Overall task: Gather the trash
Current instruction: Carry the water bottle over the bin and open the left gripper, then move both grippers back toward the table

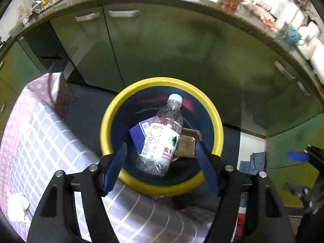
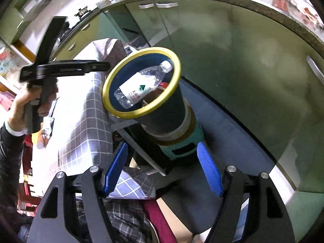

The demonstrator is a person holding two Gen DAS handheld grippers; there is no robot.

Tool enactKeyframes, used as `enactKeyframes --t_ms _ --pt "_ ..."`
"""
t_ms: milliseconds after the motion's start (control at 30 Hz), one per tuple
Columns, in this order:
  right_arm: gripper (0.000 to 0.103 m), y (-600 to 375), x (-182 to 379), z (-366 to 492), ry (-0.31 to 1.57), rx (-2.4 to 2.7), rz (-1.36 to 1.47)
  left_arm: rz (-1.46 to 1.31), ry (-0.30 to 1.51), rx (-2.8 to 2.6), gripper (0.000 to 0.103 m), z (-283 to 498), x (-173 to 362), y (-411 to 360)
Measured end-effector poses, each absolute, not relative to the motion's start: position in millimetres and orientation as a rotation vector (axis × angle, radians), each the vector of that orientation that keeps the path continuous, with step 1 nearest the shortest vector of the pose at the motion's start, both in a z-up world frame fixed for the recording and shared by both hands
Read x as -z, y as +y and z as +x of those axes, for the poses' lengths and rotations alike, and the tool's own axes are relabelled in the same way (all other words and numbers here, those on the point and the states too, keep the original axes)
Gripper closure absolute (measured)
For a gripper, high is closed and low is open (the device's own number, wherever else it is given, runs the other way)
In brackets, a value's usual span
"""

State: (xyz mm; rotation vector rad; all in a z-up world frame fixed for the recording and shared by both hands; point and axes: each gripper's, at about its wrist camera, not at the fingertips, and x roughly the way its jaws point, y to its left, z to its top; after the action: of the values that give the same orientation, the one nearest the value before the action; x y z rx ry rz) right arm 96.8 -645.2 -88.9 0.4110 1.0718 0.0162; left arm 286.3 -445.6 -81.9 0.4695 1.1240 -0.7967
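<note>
A dark blue trash bin with a yellow rim [image 1: 113,109] stands on the floor beside a table. A clear plastic water bottle [image 1: 162,135] with a white label lies tilted in its mouth, over a purple carton [image 1: 137,133] and a foil tray [image 1: 187,143]. My left gripper [image 1: 161,154] is open and empty right above the bin. The bin [image 2: 172,103] and the bottle [image 2: 141,87] also show in the right wrist view. My right gripper [image 2: 162,156] is open and empty, lower and nearer, beside the bin's base.
A table with a grey checked cloth [image 1: 50,141] borders the bin on the left; the cloth also shows in the right wrist view [image 2: 85,121]. Green kitchen cabinets [image 1: 162,40] and a cluttered counter stand behind. A blue rag [image 1: 253,162] lies on the floor at right. The hand-held left gripper body [image 2: 60,66] hangs above the table.
</note>
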Motion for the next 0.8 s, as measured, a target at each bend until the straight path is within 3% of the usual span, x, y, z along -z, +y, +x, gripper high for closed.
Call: enactKeyframes --t_ms 100,233,333,567,800 --pt "0.032 -628.8 84.1 105.8 1.070 -0.047 0.387 0.378 1.067 0.828 0.028 269.9 50.3 -402.0" --pt "0.031 -595.0 73.0 121.4 1.071 -0.114 0.322 0.216 0.903 0.823 0.011 232.8 3.9 -303.8" --pt "0.031 -562.8 64.9 137.4 1.081 -0.166 0.254 0.132 0.813 0.749 0.007 209.4 -11.9 -223.7" --pt "0.031 -437.9 46.5 204.4 1.105 -0.378 0.100 -0.013 0.668 0.453 0.007 196.7 -5.9 -47.8" --pt "0.030 -297.1 48.3 263.0 1.133 -0.637 0.000 -0.085 0.590 0.267 0.007 219.1 28.2 39.8"
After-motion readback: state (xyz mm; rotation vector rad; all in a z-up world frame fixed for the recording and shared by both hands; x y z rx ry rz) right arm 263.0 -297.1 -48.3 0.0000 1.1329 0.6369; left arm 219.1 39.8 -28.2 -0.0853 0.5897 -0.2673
